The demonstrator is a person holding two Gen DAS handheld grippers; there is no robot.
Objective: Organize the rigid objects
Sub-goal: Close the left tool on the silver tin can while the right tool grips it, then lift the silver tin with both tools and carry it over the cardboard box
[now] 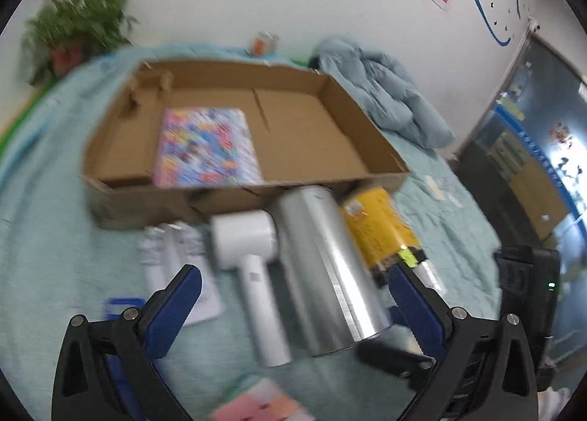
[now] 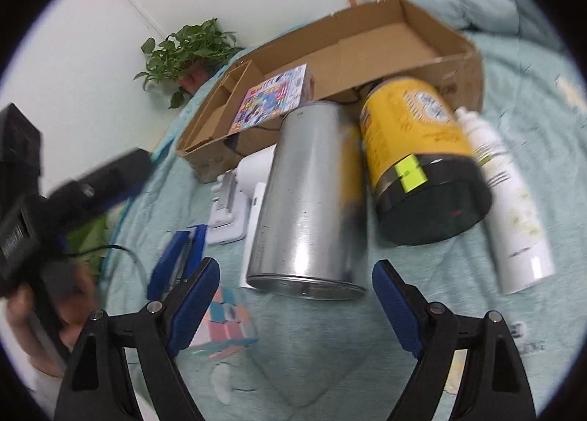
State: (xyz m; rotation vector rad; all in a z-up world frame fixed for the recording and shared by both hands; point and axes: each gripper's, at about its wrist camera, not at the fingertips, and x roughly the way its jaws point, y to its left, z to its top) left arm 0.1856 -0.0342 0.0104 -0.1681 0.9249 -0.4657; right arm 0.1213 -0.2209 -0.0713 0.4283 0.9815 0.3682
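Lying on the teal bedspread (image 2: 513,135) before the cardboard box (image 2: 458,65): silver can (image 2: 308,197), yellow canister (image 2: 414,149), white bottle (image 2: 513,208). Left hand-held gripper (image 1: 293,296) and right hand-held gripper (image 2: 295,296) spread wide, empty.

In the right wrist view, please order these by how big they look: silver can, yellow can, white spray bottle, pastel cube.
1. Silver can, though it lies nearest the camera.
2. Yellow can.
3. White spray bottle: long but slim.
4. Pastel cube, partly hidden behind a gripper finger.
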